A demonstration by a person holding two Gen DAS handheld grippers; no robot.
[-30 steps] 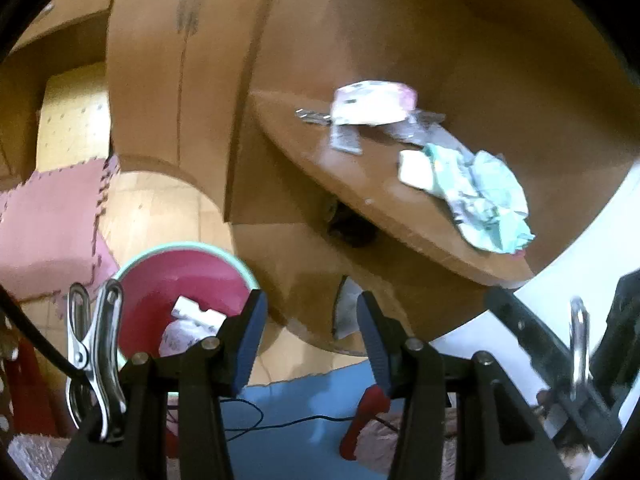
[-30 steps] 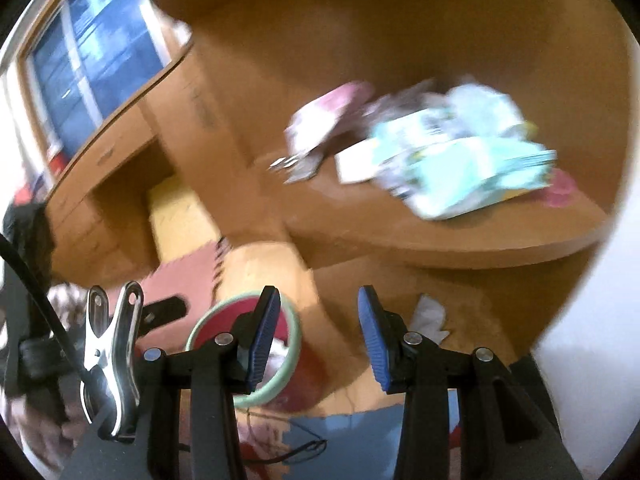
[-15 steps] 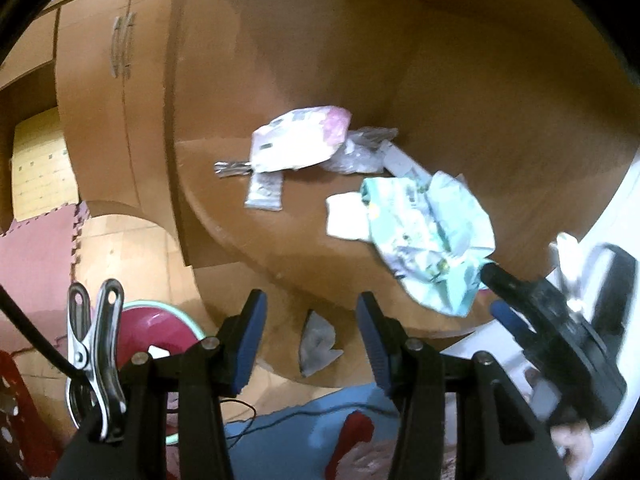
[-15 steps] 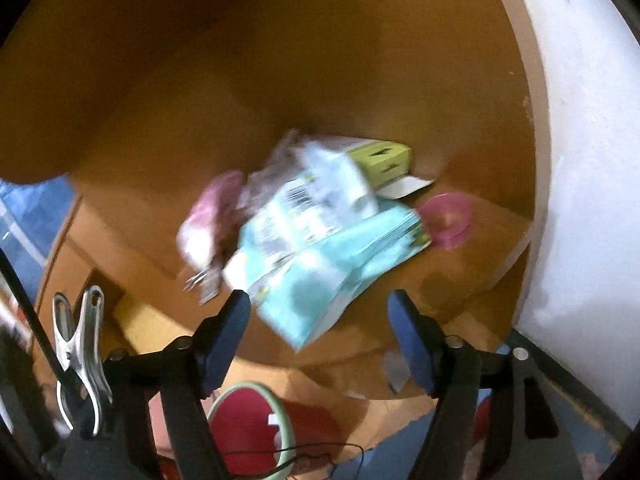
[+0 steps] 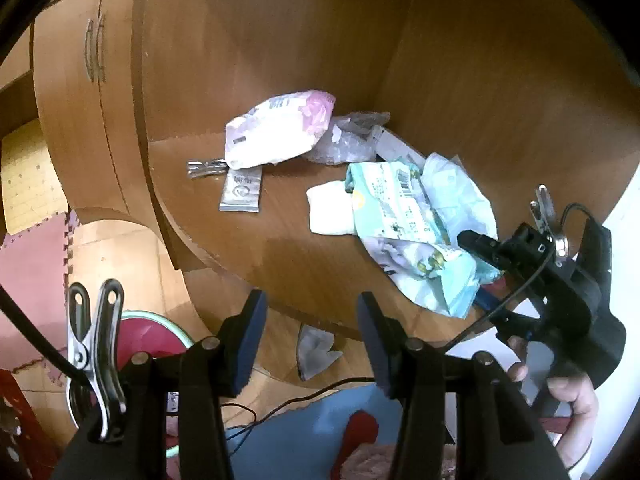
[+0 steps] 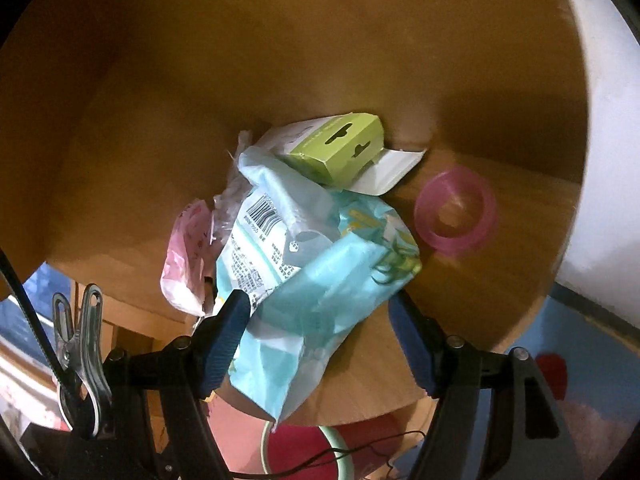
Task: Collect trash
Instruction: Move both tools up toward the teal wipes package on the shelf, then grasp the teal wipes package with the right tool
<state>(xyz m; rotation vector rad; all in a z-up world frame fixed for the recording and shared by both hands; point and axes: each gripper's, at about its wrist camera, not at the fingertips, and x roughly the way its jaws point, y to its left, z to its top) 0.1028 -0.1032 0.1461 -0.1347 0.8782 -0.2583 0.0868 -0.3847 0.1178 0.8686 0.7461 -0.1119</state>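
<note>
A wooden corner shelf (image 5: 288,256) carries the trash. There is a crumpled teal plastic bag (image 5: 416,232), a pink-and-white bag (image 5: 276,132), a clear wrapper (image 5: 348,140), a silver sachet (image 5: 240,192) and a white tissue (image 5: 328,212). My right gripper (image 6: 318,300) straddles the near end of the teal bag (image 6: 320,280). Its jaws are closing, with the bag between them but not squeezed. A green box (image 6: 336,152) lies behind the bag. My left gripper (image 5: 311,302) hangs open and empty before the shelf's front edge.
A red bin with a pale green rim (image 5: 152,340) stands on the floor below the shelf, also in the right wrist view (image 6: 304,452). A pink tape roll (image 6: 456,216) lies right of the bag. A paper scrap (image 5: 316,348) sits under the shelf. Cabinet doors (image 5: 80,120) stand left.
Both grippers came closer to the shelf. The right one rolled, spread its jaws wider and now has the teal bag between them. It entered the left wrist view at the right.
</note>
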